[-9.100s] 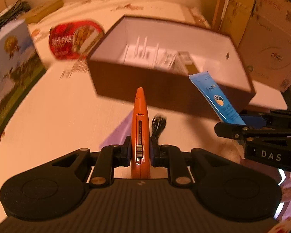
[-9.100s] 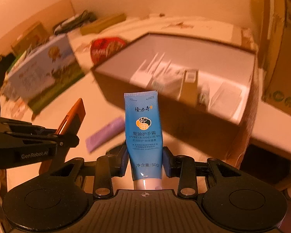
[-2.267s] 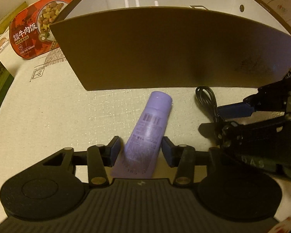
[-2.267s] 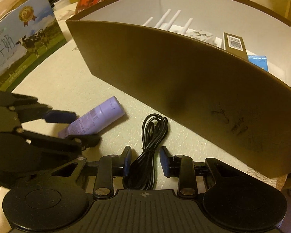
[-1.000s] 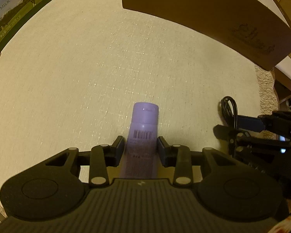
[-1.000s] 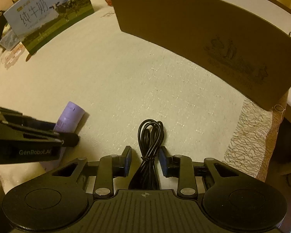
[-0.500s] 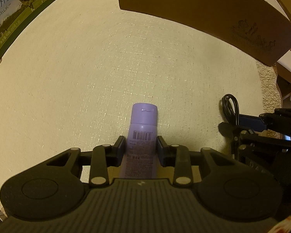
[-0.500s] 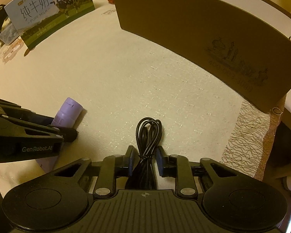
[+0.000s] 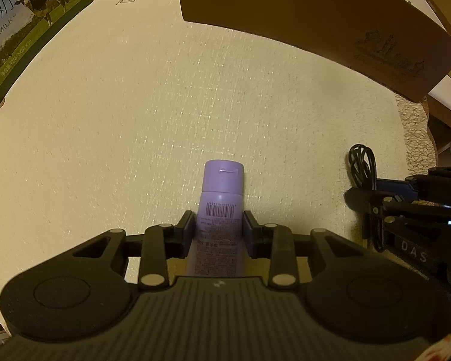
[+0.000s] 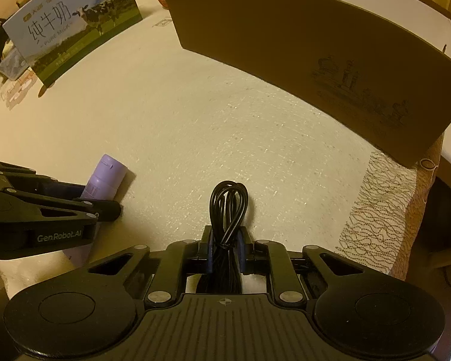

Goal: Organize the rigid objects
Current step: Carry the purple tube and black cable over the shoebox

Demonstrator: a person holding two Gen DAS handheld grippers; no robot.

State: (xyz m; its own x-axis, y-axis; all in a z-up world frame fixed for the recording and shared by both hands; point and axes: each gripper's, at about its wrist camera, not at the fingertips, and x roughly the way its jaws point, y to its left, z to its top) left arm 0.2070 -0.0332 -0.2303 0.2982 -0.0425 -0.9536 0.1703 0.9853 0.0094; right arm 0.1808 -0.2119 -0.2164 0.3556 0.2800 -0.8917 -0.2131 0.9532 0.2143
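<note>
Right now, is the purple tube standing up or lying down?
Lying down. The purple tube rests lengthwise on the tablecloth, cap pointing away toward the box, with the left gripper closed on its sides.

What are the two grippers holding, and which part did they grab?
The left gripper holds the purple tube around its middle. The right gripper has just closed on the black cable bundle's near end.
</note>
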